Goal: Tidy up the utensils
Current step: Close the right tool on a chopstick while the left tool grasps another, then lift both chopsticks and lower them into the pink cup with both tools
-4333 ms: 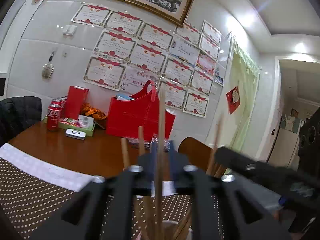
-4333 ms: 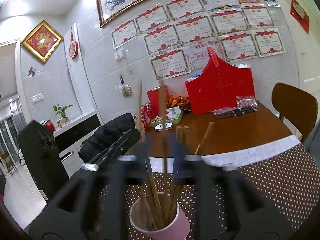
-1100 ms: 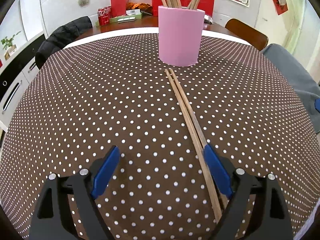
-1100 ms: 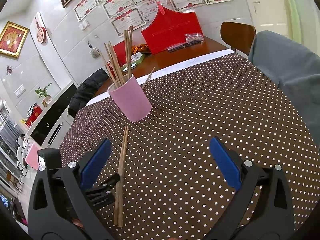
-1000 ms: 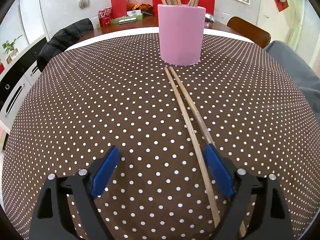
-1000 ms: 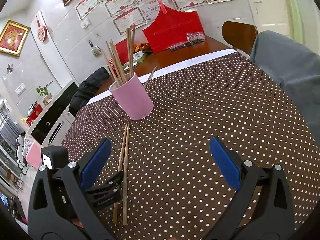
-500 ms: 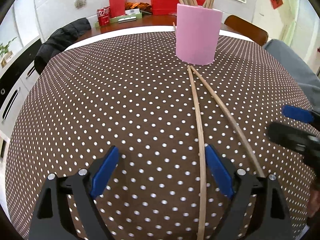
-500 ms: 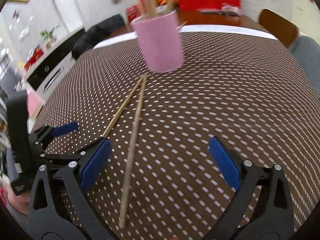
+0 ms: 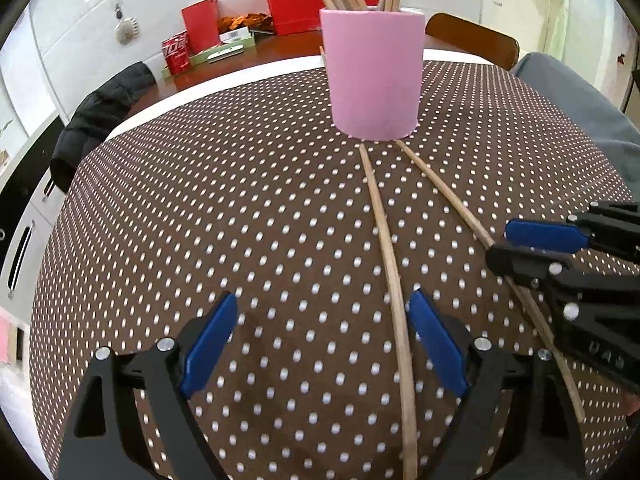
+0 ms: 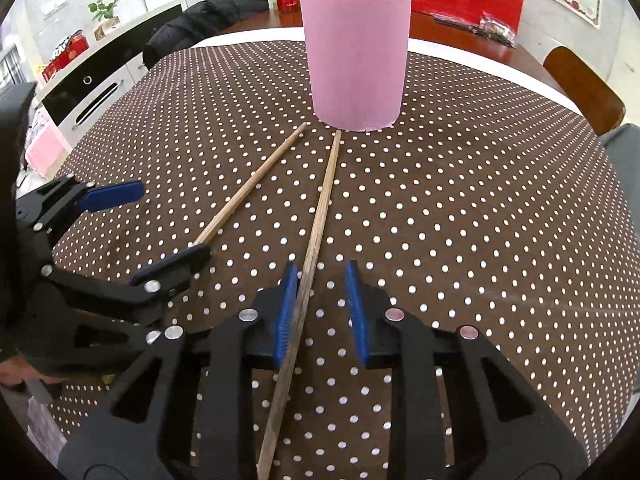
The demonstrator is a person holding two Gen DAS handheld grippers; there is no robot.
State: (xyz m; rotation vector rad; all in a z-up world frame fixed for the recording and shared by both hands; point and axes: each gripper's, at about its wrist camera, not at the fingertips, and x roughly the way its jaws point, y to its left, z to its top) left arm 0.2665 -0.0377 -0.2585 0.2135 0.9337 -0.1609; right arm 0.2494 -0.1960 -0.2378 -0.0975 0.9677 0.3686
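Observation:
A pink cup holding several wooden chopsticks stands on the dotted brown tablecloth; it also shows in the right wrist view. Two loose chopsticks lie on the cloth in front of it, splayed apart. My left gripper is open, with the left chopstick lying just inside its right pad. My right gripper is partly closed around the right chopstick, which runs along its left pad with a gap to the right pad. The right gripper also shows in the left wrist view, over the other chopstick.
A wooden chair stands behind the table at the right. A grey cloth lies at the table's right edge. A black jacket hangs on a chair at the left. Red boxes and cola cans sit at the far side.
Both grippers came down from over the cup to the table. The two chopsticks have splayed apart. My right gripper has swung over one chopstick and narrowed its jaws around it.

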